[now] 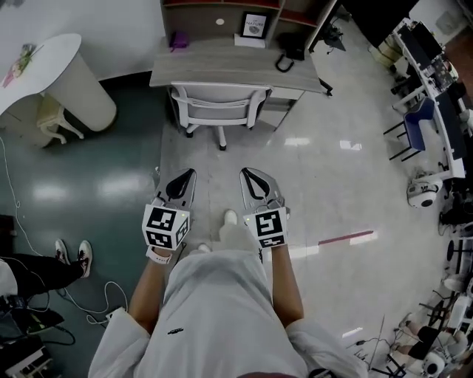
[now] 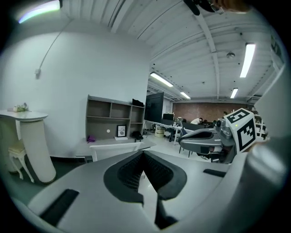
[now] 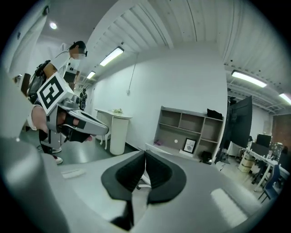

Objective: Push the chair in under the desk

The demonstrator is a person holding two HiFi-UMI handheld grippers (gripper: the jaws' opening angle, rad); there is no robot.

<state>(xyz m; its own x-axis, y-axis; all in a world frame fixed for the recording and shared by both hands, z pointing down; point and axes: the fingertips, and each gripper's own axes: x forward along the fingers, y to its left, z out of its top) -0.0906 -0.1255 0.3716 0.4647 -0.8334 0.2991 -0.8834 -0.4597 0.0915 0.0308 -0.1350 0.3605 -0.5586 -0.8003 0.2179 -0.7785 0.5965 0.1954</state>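
Shelving (image 1: 222, 6) rises at the back of the desk (image 1: 222, 63), split into open cubbies. In the low bay under them, a framed picture (image 1: 254, 26) stands upright near the middle and a small purple thing (image 1: 178, 38) lies towards the left end. A black item (image 1: 290, 46) sits on the desktop to the right of the frame; what it is cannot be made out. The white chair (image 1: 219, 103) stands at the desk's near edge, its backrest just at the edge and its seat under the top, with one leg of the base showing on the floor below.

The left gripper (image 1: 186, 177) and the right gripper (image 1: 250, 177) are held side by side in front of the person's body, well apart from the chair and pointing towards it. Each has its jaws pressed together with nothing between the pads, and neither touches anything.
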